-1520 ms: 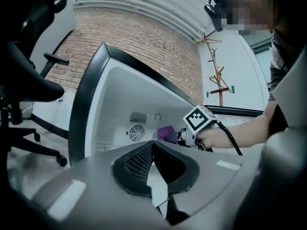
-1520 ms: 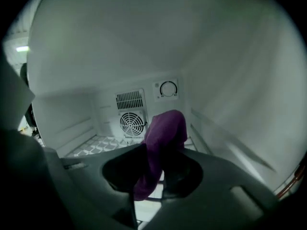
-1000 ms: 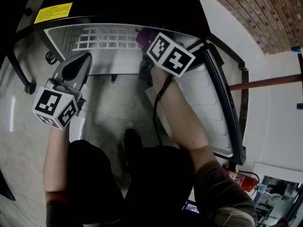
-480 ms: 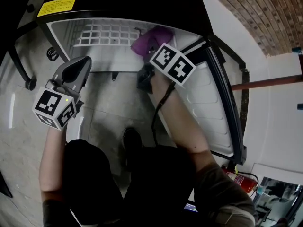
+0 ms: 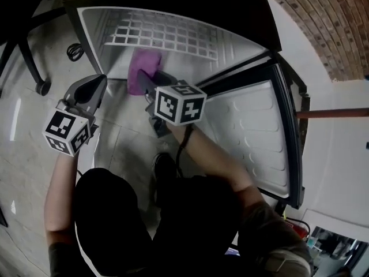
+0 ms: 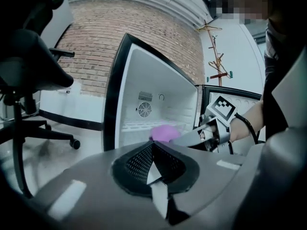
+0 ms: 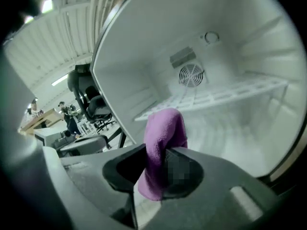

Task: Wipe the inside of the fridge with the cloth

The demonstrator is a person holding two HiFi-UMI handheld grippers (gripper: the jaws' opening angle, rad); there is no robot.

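Note:
The small white fridge [image 5: 104,36] stands open, with its door [image 5: 253,131] swung out to the right and a wire shelf [image 5: 167,36] inside. My right gripper [image 5: 151,84] is shut on a purple cloth [image 5: 141,68] at the fridge's front opening, near the left side. In the right gripper view the cloth [image 7: 162,143] bulges up from between the jaws, facing the fridge's back wall and its fan [image 7: 191,74]. My left gripper [image 5: 92,88] hangs outside the fridge to the left, shut and empty. In the left gripper view the cloth [image 6: 165,132] shows beside the right gripper [image 6: 192,137].
An office chair [image 6: 29,80] with castors stands left of the fridge on the pale tiled floor [image 5: 124,134]. A brick wall [image 6: 91,56] rises behind. The person's legs and a shoe [image 5: 164,169] fill the space below the grippers.
My right gripper has carried the purple cloth leftward across the fridge opening, from the right side to the left. The left gripper has stayed in place.

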